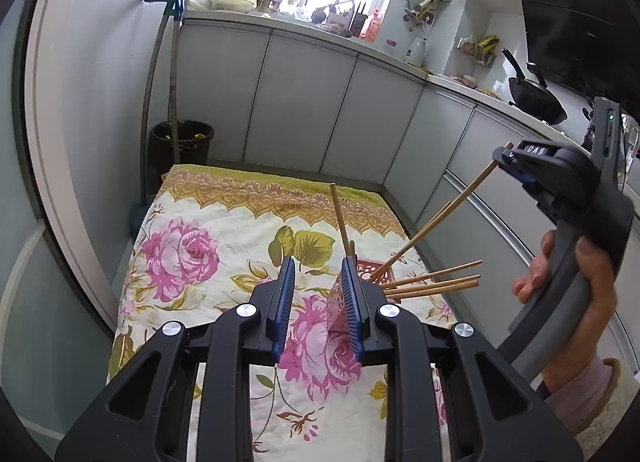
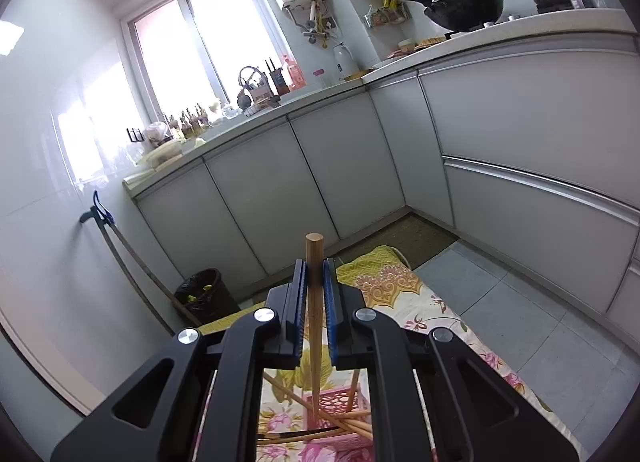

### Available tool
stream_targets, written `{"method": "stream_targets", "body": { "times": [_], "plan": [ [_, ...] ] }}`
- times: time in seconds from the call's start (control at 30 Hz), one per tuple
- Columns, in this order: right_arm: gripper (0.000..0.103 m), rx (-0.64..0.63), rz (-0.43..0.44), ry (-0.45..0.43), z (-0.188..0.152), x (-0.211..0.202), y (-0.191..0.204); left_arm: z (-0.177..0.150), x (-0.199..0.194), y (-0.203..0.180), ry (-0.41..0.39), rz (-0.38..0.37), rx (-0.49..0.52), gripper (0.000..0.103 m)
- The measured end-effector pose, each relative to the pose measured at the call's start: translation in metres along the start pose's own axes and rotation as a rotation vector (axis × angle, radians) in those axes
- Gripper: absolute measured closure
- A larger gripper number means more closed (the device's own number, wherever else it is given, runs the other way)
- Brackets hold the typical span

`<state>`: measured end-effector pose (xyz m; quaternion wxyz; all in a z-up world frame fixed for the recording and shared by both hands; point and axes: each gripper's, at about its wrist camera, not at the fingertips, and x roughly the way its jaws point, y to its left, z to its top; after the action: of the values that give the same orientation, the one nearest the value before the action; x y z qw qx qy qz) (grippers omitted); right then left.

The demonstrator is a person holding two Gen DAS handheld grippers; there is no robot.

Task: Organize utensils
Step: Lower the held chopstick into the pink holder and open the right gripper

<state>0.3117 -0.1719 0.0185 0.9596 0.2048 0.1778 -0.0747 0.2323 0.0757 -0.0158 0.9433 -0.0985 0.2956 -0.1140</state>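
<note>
Right-wrist view had my right gripper (image 2: 313, 290) pinched on one chopstick (image 2: 315, 326). Its blunt end stood above the pads and its tip pointed down toward the pink holder (image 2: 332, 402), which sat just below and ahead of me on the floral cloth (image 2: 440, 314). That was the relation the coming move hung on, I judged: the stick's long axis ran steeply down at the holder's mouth, so the right hand was the one placed to feed it in.

From the left wrist, my left gripper (image 1: 320, 294) stood spread with nothing between its pads, its right pad just beside the holder (image 1: 372, 274). Other chopsticks (image 1: 432, 282) leaned out of the holder in several directions, some nearly flat toward my right hand (image 1: 568, 278). Those splayed sticks crossed the opening and looked likeliest to catch the incoming tip. Cabinets and a bin (image 1: 182, 150) stood well apart.
</note>
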Motion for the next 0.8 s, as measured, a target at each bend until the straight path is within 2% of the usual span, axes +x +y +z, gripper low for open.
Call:
{"method": "stream_targets", "body": {
  "times": [0.23, 0.27, 0.3, 0.37, 0.43, 0.6, 0.7, 0.8],
  "plan": [
    [0.093, -0.067, -0.012, 0.016, -0.026, 0.018, 0.007, -0.003, 0.009, 0.006, 0.034, -0.002, -0.02, 0.078],
    [0.086, -0.067, -0.006, 0.016, -0.026, 0.016, 0.007, -0.004, 0.01, 0.006, 0.036, 0.0, -0.019, 0.077],
    [0.064, -0.063, 0.004, 0.011, -0.027, 0.014, 0.008, -0.005, 0.01, 0.005, 0.039, 0.002, -0.017, 0.076],
    [0.042, -0.047, 0.02, -0.016, -0.026, 0.004, 0.006, -0.006, 0.011, 0.005, 0.043, 0.005, -0.014, 0.076],
    [0.039, -0.046, 0.034, -0.038, -0.023, -0.008, 0.005, -0.007, 0.011, 0.002, 0.046, 0.015, 0.0, 0.074],
    [0.013, -0.001, 0.092, -0.104, -0.022, -0.058, -0.01, -0.01, 0.01, -0.006, 0.058, 0.016, 0.03, 0.07],
    [0.007, 0.014, 0.112, -0.141, -0.029, -0.095, -0.027, -0.013, 0.006, -0.012, 0.057, 0.017, 0.049, 0.066],
    [0.007, 0.007, 0.09, -0.143, -0.04, -0.125, -0.047, -0.017, 0.003, -0.019, 0.062, 0.019, 0.071, 0.059]
  ]
}}
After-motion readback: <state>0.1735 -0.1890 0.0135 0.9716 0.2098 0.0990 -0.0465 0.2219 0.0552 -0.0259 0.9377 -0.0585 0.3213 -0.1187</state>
